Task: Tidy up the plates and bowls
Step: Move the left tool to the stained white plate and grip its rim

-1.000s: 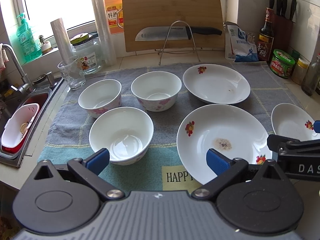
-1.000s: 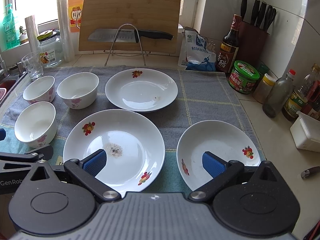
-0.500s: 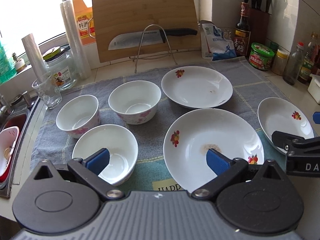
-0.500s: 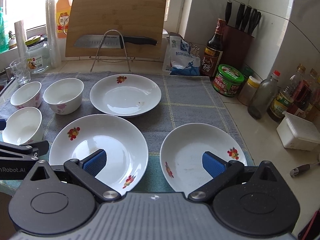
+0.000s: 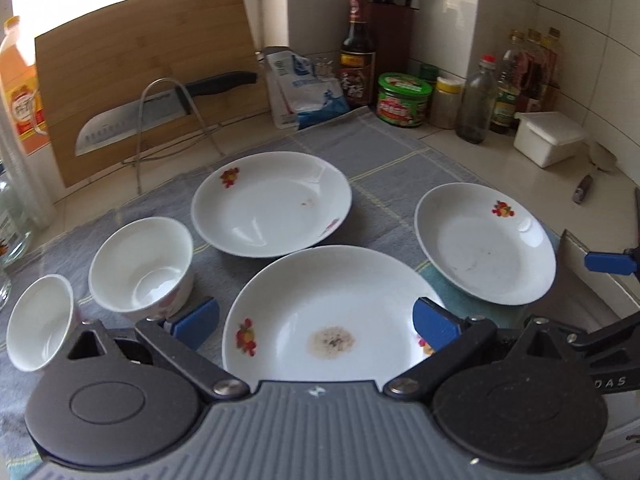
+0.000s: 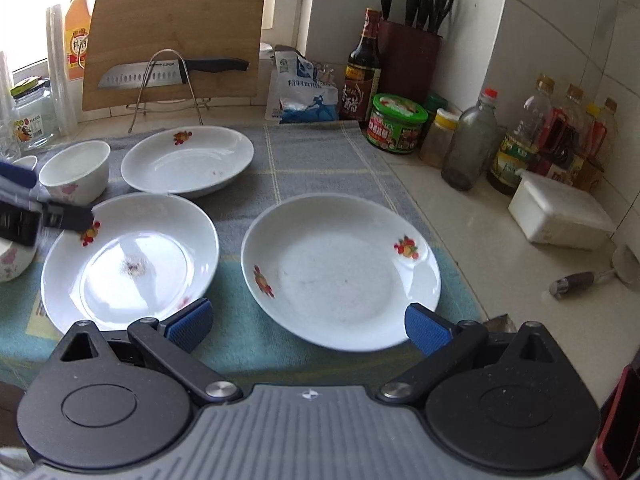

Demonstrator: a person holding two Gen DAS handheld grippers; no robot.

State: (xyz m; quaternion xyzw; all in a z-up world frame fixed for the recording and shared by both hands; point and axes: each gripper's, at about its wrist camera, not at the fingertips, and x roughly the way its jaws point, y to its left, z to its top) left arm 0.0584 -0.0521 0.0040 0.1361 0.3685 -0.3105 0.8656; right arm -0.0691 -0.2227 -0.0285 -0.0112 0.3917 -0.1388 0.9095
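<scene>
Three white plates with fruit prints lie on a grey-blue towel. The large stained plate is right in front of my open left gripper. A second plate lies behind it and a third plate to the right. Two white bowls stand at the left. My open right gripper hovers at the near rim of the right plate; the stained plate is to its left. Both grippers are empty.
A cutting board with a knife on a wire rack leans at the back. Bottles, a green-lidded jar, a knife block and a white box line the right wall. The left gripper's fingers reach in at the left of the right wrist view.
Both grippers have swung to the right. The left one now faces the stained plate instead of the front bowl; the right one now faces the right plate.
</scene>
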